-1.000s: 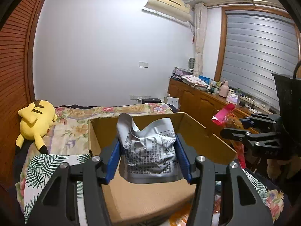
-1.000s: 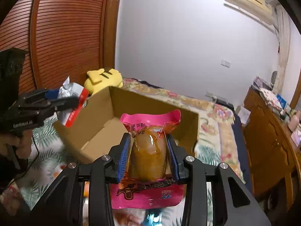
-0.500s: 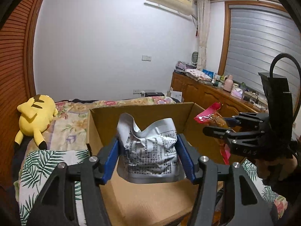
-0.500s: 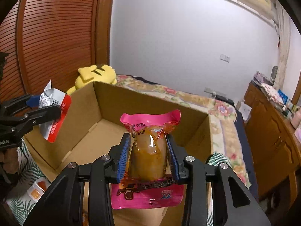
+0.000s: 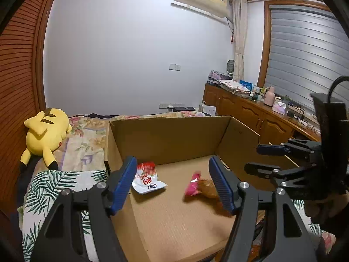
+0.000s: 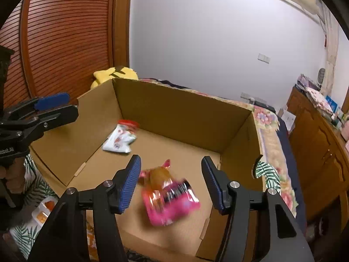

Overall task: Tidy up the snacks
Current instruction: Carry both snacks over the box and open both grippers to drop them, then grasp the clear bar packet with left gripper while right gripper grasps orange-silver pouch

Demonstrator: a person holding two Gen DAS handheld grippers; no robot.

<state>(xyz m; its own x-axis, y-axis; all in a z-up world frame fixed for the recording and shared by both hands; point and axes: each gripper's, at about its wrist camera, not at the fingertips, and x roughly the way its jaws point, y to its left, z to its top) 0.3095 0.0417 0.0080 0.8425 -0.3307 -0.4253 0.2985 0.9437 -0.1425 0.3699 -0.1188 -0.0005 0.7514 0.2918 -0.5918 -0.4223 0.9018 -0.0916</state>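
An open cardboard box [image 5: 170, 135] [image 6: 185, 109] sits on the bed. A white and red snack packet [image 5: 146, 178] [image 6: 121, 138] lies on the box floor near its left wall. A pink packet with a brown snack inside [image 5: 201, 186] [image 6: 168, 198] is blurred, dropping onto the box floor. My left gripper [image 5: 173, 181] hangs over the box, its jaws opening with nothing between them; it also shows at the left as the left gripper [image 6: 47, 109]. My right gripper [image 6: 171, 184] is opening above the pink packet, pads clear of it, and also shows as the right gripper [image 5: 264, 157].
A yellow plush toy [image 5: 44, 135] lies on the floral bedspread left of the box. More snack packets [image 6: 43, 209] lie on the leaf-print sheet by the box's near left corner. A wooden sideboard [image 5: 257, 113] with clutter runs along the right wall.
Both grippers let go: the white packet fell from the left jaws and the pink packet from the right jaws into the box. Both grippers sank a little over it.
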